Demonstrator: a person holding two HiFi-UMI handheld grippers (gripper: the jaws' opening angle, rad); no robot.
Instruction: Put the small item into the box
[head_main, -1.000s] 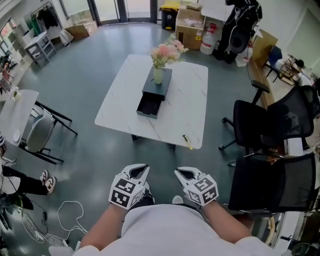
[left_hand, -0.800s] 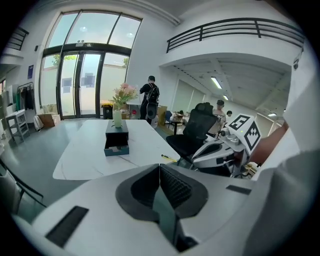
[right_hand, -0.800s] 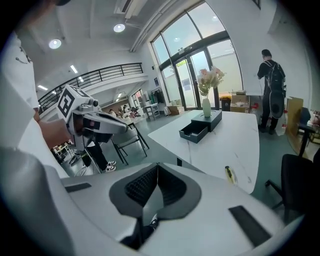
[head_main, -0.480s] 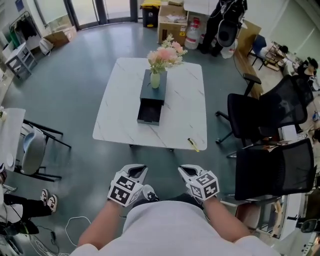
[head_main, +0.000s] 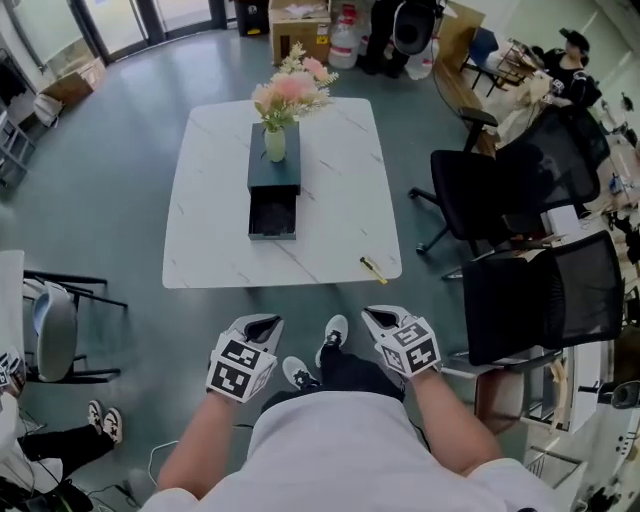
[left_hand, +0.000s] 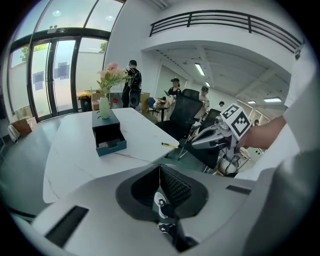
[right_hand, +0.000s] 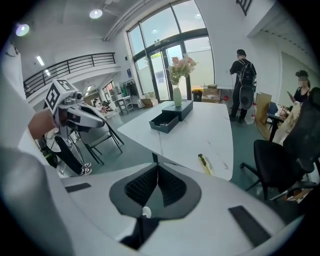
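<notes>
A dark box (head_main: 272, 196) with its drawer pulled open toward me stands mid-table on the white marble table (head_main: 200, 240), a vase of pink flowers (head_main: 275, 135) on its top. The small yellow item (head_main: 373, 270) lies near the table's front right corner. My left gripper (head_main: 264, 324) and right gripper (head_main: 377, 317) are held low by my waist, short of the table, both shut with nothing in them. The left gripper view shows the box (left_hand: 109, 138) and item (left_hand: 170, 145); the right gripper view shows the box (right_hand: 167, 120) and item (right_hand: 205, 163).
Two black office chairs (head_main: 540, 300) (head_main: 478, 200) stand right of the table. A grey chair (head_main: 55, 320) sits at the left. Cardboard boxes (head_main: 300, 18) and people stand beyond the table's far end. My shoes (head_main: 335, 330) show on the grey floor.
The view has come closer to the table, which now sits lower and more to the left in the head view. Both grippers stay shut at my waist.
</notes>
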